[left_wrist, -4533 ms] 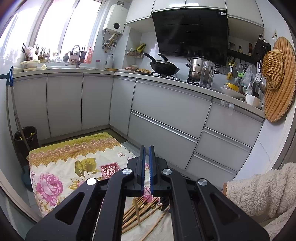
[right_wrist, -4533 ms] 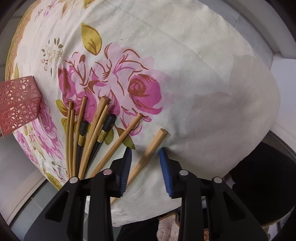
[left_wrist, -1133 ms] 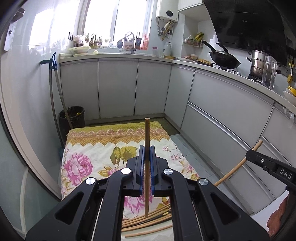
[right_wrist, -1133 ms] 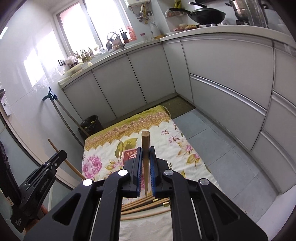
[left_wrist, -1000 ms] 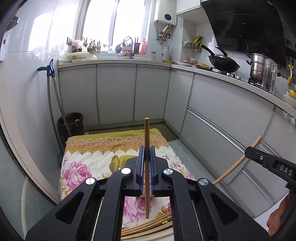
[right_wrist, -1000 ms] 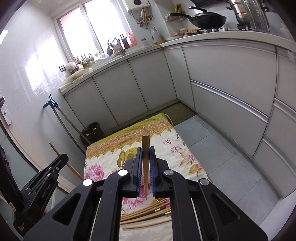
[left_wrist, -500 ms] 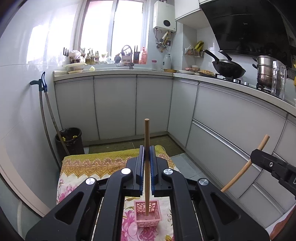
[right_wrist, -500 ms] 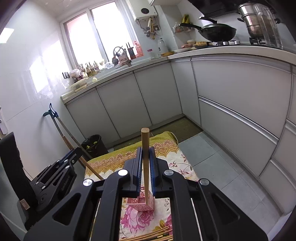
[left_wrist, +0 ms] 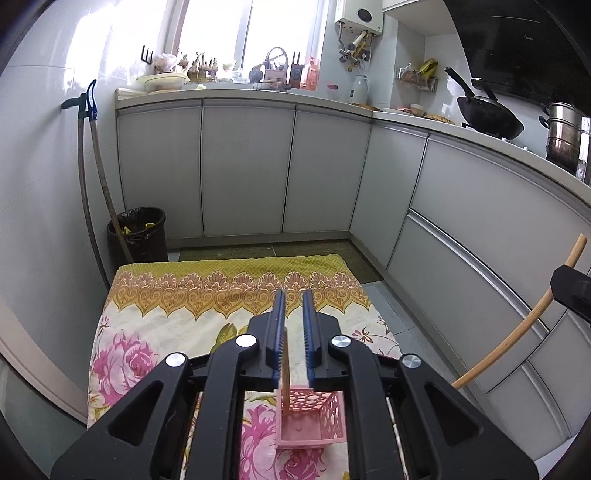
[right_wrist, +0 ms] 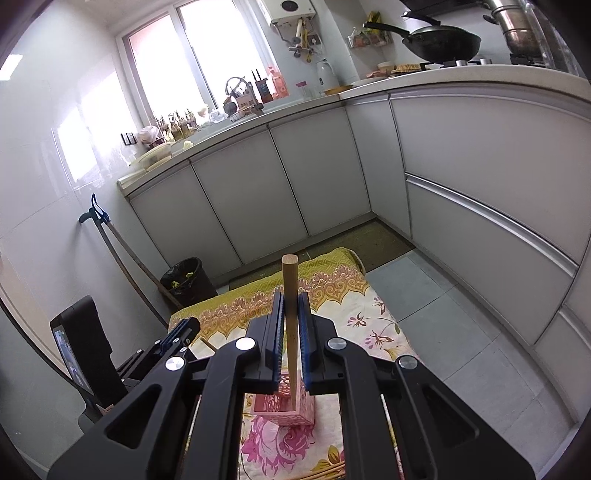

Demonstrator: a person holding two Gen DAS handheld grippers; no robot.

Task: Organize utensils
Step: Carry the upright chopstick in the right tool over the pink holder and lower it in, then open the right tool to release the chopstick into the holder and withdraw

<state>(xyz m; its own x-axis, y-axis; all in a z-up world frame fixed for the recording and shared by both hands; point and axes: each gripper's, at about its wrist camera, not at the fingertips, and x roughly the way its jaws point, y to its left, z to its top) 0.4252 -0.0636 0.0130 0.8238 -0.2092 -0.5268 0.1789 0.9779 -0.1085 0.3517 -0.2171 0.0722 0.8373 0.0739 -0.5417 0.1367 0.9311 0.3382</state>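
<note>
A floral cloth (left_wrist: 155, 328) with a yellow patterned border covers a low surface. Beyond it a black trash bin (left_wrist: 137, 236) stands against grey cabinets (left_wrist: 247, 170), with two long handles (left_wrist: 96, 192) leaning beside it. A black wok (left_wrist: 489, 116) and a steel pot (left_wrist: 563, 138) sit on the counter.

You are working in a home kitchen. An L-shaped run of pale grey flat-fronted base cabinets (left_wrist: 247, 170) sits under a white countertop (right_wrist: 461, 75). A black long-handled wok (left_wrist: 487, 116) and a stacked steel steamer pot (left_wrist: 563, 136) stand on the hob, under a dark glass extractor hood (left_wrist: 517, 48). A white wall-mounted water heater (left_wrist: 360, 14) hangs beside the bright window (right_wrist: 173, 55), whose sill is crowded with small bottles and jars (right_wrist: 177, 122). A black lined waste bin (left_wrist: 137, 236) stands in the corner, by the grey tiled floor (right_wrist: 443, 314).
</note>
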